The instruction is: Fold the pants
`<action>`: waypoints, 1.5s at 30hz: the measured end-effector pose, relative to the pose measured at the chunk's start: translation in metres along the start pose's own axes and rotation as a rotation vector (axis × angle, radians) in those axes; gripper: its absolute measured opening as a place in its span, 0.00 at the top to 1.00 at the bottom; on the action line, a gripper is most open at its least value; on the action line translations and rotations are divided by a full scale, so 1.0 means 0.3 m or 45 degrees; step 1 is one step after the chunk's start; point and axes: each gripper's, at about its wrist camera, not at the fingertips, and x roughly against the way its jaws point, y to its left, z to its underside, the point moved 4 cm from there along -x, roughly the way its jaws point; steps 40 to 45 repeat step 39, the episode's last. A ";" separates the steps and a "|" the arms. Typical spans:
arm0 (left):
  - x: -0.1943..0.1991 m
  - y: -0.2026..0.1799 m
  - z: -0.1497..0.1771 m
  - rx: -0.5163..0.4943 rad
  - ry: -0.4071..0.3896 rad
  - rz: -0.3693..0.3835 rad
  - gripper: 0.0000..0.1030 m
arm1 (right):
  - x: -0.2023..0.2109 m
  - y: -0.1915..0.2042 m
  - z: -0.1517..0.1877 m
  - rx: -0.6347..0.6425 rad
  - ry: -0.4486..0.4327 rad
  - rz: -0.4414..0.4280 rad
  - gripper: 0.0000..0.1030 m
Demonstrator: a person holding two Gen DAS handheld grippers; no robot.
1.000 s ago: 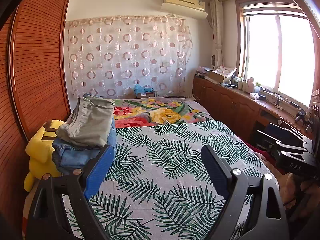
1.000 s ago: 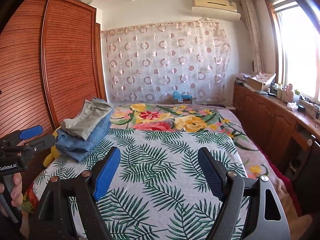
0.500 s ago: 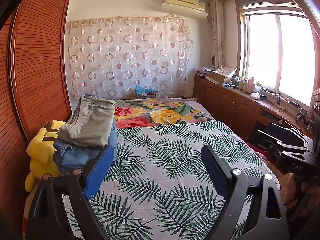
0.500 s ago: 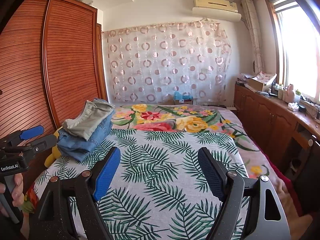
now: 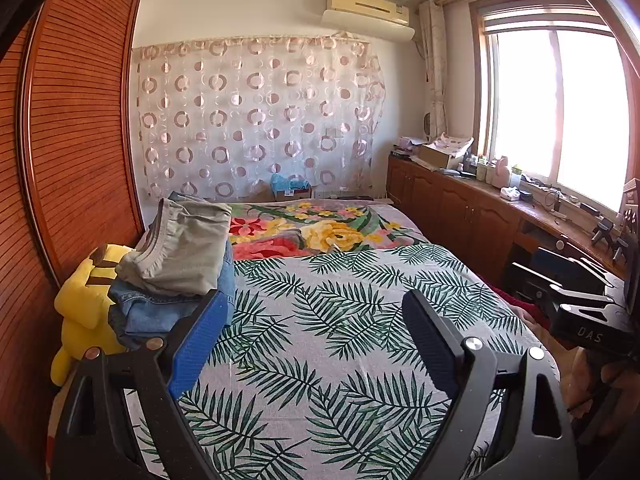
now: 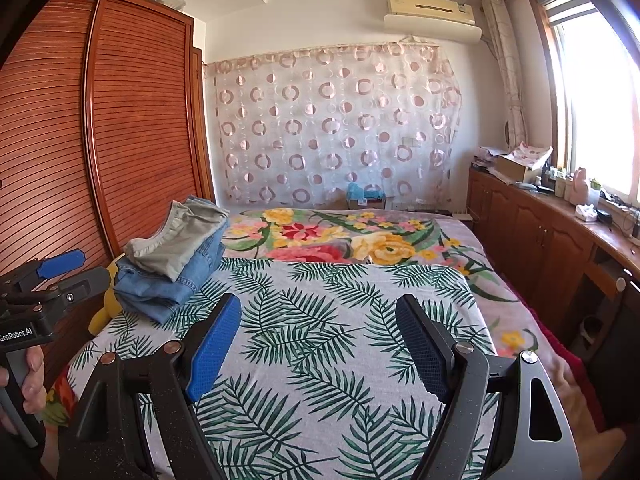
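Note:
A stack of folded pants lies at the bed's left edge: grey-green pants (image 5: 182, 252) (image 6: 176, 238) on top of blue jeans (image 5: 156, 312) (image 6: 176, 284). My left gripper (image 5: 316, 320) hovers open above the leaf-print sheet (image 5: 340, 344), just right of the stack, with nothing between its blue pads. My right gripper (image 6: 320, 324) is also open and empty over the same sheet (image 6: 320, 360), well to the right of the stack. In the right wrist view the left gripper's body (image 6: 44, 284) shows at the left edge, held by a hand (image 6: 28, 380).
A yellow plush toy (image 5: 84, 304) sits between the stack and the slatted wooden wardrobe (image 5: 76, 140). A floral blanket (image 5: 316, 232) covers the bed's far end. Wooden cabinets (image 5: 460, 216) with clutter run along the right under the window. A patterned curtain (image 5: 256, 120) hangs behind.

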 end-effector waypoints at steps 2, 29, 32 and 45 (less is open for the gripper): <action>-0.001 -0.002 0.004 0.002 0.002 0.001 0.13 | 0.001 0.002 -0.001 0.000 -0.001 0.000 0.21; -0.001 -0.002 0.008 -0.002 -0.009 -0.001 0.13 | 0.003 0.006 0.003 0.006 -0.003 0.001 0.21; 0.000 0.000 0.006 -0.002 -0.009 -0.001 0.13 | 0.004 0.007 0.005 0.004 -0.003 -0.001 0.21; -0.002 -0.002 0.011 -0.002 -0.011 -0.001 0.13 | 0.004 0.004 0.005 0.000 -0.003 -0.001 0.21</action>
